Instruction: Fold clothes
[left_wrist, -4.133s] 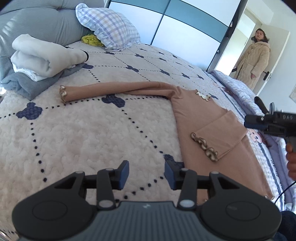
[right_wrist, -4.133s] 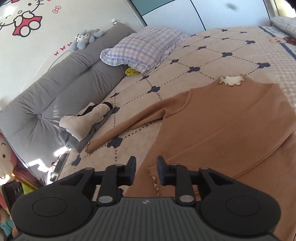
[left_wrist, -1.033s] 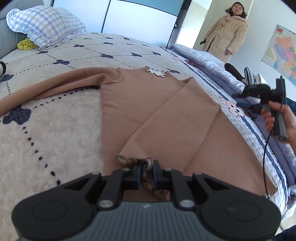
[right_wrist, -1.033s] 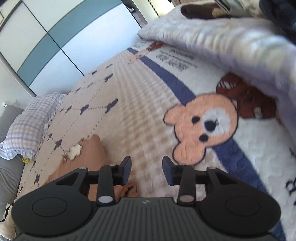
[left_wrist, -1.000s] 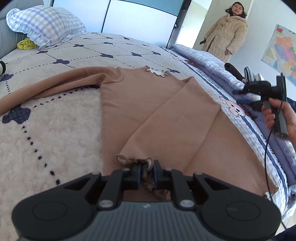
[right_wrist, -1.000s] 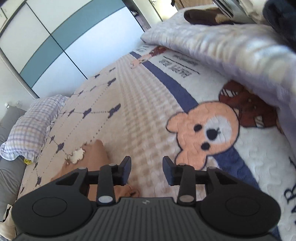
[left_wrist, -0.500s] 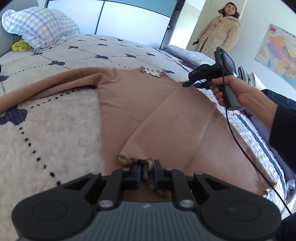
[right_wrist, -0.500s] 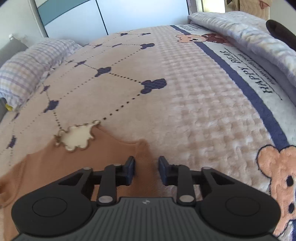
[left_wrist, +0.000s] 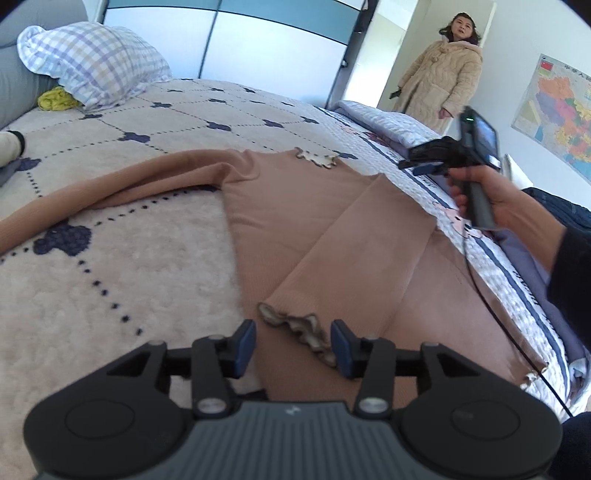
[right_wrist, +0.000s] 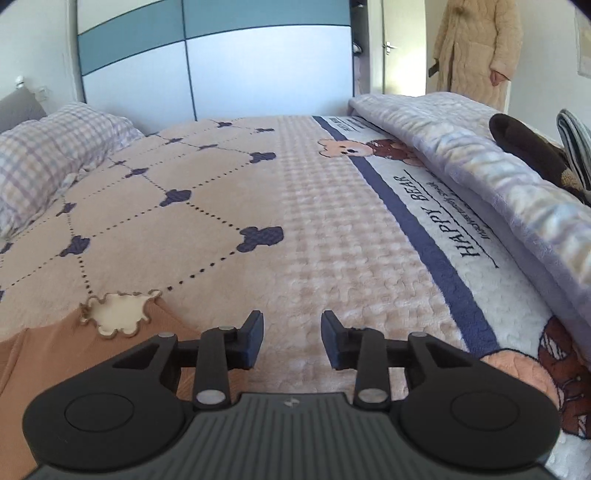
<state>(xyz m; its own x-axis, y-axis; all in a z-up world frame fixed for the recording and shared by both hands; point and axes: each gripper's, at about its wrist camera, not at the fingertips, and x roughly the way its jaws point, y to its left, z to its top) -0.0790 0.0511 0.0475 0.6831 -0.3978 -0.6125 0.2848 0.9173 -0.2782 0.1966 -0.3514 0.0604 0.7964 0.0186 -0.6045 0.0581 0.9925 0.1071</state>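
Left tongs (left_wrist: 293, 345) have just been opening and stand apart, the ruffled cuff (left_wrist: 295, 328) of the folded sleeve lying loose between the pads, touching neither. Right tongs (right_wrist: 291, 339) have also just been opening and hold nothing; they hover over the bed (right_wrist: 332, 229) just beside the top's collar (right_wrist: 118, 310). The tan top (left_wrist: 295, 206) lies flat on the bed, one sleeve folded across its body, the other stretched out away from the collar. A person in a beige coat (left_wrist: 439, 74) stands beyond the bed's far corner.

Bright daylight, sharp centres, fisheye-bent dark corners
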